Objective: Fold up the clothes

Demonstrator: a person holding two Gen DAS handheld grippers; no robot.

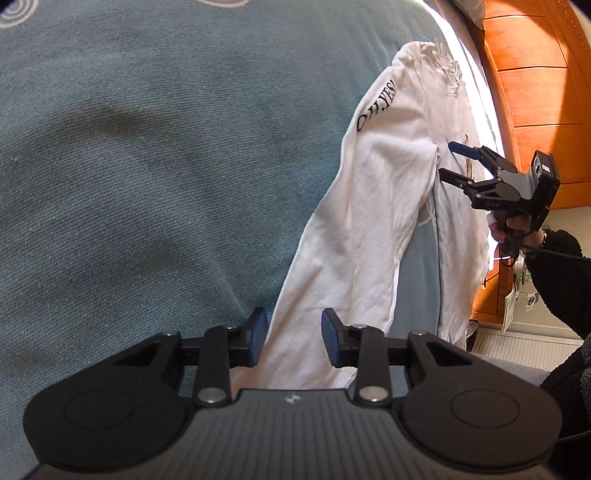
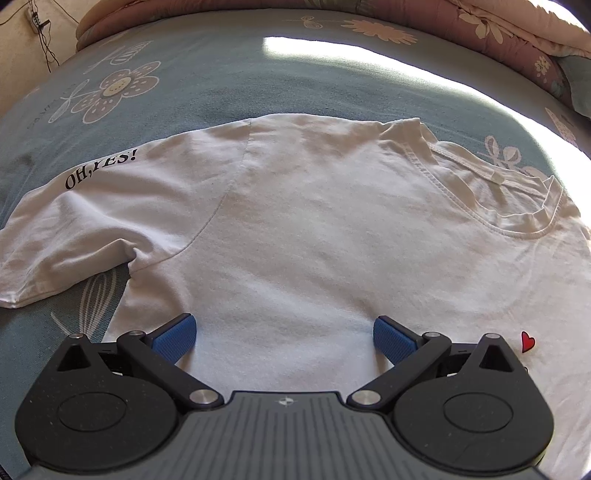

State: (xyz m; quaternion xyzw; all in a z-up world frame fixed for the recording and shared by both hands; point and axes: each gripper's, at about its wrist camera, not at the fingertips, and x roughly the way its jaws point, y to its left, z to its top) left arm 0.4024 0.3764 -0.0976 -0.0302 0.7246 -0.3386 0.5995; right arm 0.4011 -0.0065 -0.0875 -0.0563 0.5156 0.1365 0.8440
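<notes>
So, quick rundown of where things are:

- left gripper point(image 1: 293, 339): jaws apart, not clamped on anything. The cuff end of the white sleeve point(image 1: 351, 221) runs up between the two blue pads point(image 1: 330, 341), with a clear gap of cloth showing between them (whether either pad actually brushes the fabric, I can't tell).
- right gripper point(image 2: 284, 343): spread wide open and holding nothing, pointing down over the chest of the t-shirt point(image 2: 314, 221). From the left wrist view it hangs above the shirt body, near the armpit.
- a hand point(image 1: 513, 225) grips the right gripper's handle, with a dark fuzzy cuff point(image 1: 557, 266) behind it.
- the t-shirt is white and lies spread out flat on the bedsheet point(image 1: 147, 166), front up. The neckline point(image 2: 517, 206) is off to the right in the right wrist view, and the sleeve sticks out to the left.
- black "OH,YES!" lettering point(image 2: 99, 170) runs along the sleeve's upper edge, and a small red heart point(image 2: 527, 340) sits on the chest just right of the right gripper.
- the bedsheet is blue-grey with a pale flower print point(image 2: 114, 92); strong sunlight falls across it beyond the shirt.
- further out: a pink floral quilt point(image 2: 498, 33) is bunched along the far edge of the bed, and orange wooden furniture point(image 1: 535, 92) stands past the bed's side.
</notes>
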